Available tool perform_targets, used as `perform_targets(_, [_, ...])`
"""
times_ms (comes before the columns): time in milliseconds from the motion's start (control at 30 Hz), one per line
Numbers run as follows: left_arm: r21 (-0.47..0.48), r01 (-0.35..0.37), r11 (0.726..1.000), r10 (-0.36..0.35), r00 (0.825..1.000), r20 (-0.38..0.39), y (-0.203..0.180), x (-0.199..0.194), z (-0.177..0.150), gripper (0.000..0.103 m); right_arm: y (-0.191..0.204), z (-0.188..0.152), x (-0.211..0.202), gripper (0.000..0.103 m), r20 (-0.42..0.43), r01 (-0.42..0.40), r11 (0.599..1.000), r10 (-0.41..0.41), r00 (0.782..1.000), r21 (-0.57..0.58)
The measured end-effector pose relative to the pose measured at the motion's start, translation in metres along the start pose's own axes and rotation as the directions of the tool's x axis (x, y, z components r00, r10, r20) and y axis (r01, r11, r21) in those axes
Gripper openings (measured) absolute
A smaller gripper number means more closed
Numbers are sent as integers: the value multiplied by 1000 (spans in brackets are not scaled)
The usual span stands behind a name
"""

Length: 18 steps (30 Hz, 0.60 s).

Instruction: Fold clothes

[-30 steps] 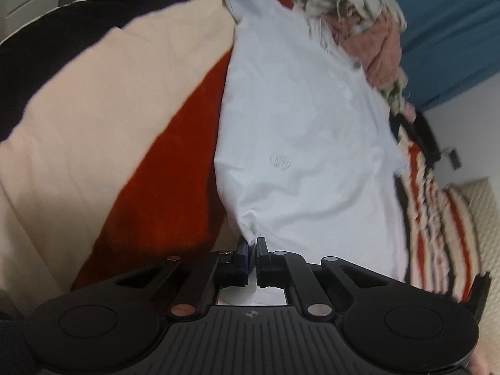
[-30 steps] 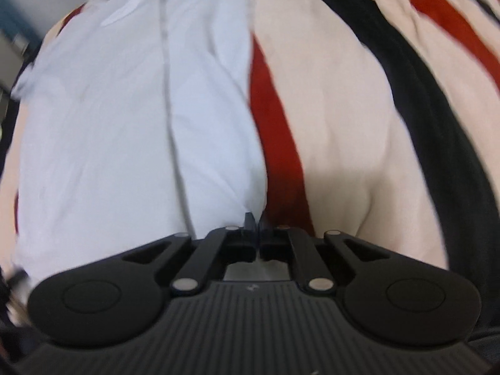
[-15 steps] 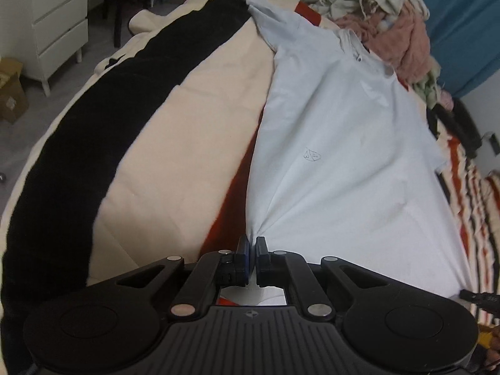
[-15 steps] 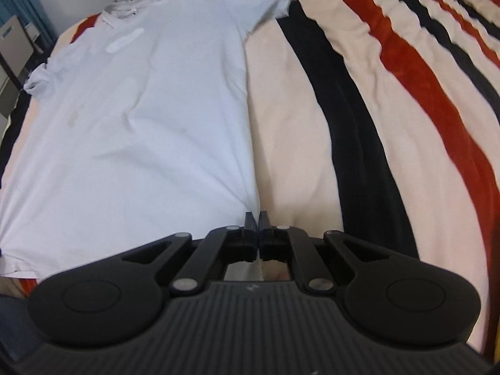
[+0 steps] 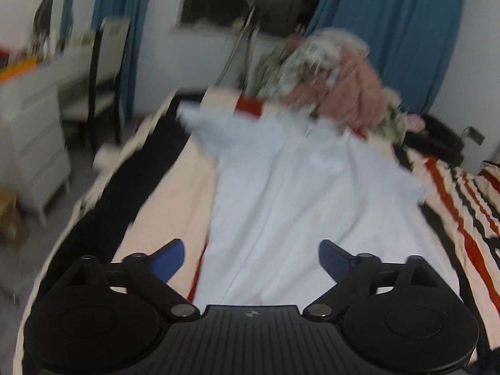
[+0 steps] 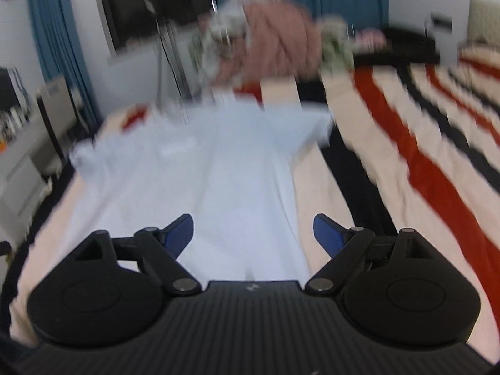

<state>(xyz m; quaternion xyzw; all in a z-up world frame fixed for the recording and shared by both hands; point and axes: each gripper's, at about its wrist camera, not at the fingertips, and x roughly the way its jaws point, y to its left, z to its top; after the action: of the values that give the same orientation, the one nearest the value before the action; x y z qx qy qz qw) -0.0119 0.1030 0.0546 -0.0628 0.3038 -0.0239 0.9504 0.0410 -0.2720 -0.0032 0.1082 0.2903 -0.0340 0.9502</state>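
t-shirt [image 5: 297, 206]: pale blue, flat on striped blanket [image 6: 422, 168], sleeves spread, frame centre
left gripper [image 5: 250, 259]: jaws spread, empty
right gripper [image 6: 253, 234]: jaws spread, empty

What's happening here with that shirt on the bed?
A person holding a gripper in each hand is folding laundry. The pale blue T-shirt lies spread flat on the striped blanket. The left gripper and right gripper both have jaws wide open, holding nothing. A pile of clothes waits beyond.

Pale blue shirt [image 5: 300, 193], red-black-cream striped blanket [image 6: 422, 162], blue curtains [image 5: 390, 31]
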Motion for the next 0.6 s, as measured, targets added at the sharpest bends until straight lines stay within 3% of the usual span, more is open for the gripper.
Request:
perform_targets(167, [85, 58, 995, -69, 988, 138, -54, 7, 9, 100, 22, 7, 11, 85, 222, -33, 998, 44, 974, -54])
perform_targets(233, [104, 69, 992, -88, 980, 180, -70, 12, 10, 101, 28, 6, 20, 85, 270, -32, 998, 48, 962, -63])
perform_targets(467, [149, 90, 985, -126, 958, 259, -99, 52, -14, 101, 29, -25, 53, 85, 344, -23, 992, 64, 937, -123])
perform_targets(600, [71, 113, 991, -126, 968, 216, -85, 88, -28, 101, 32, -38, 69, 85, 325, -6, 991, 49, 945, -132])
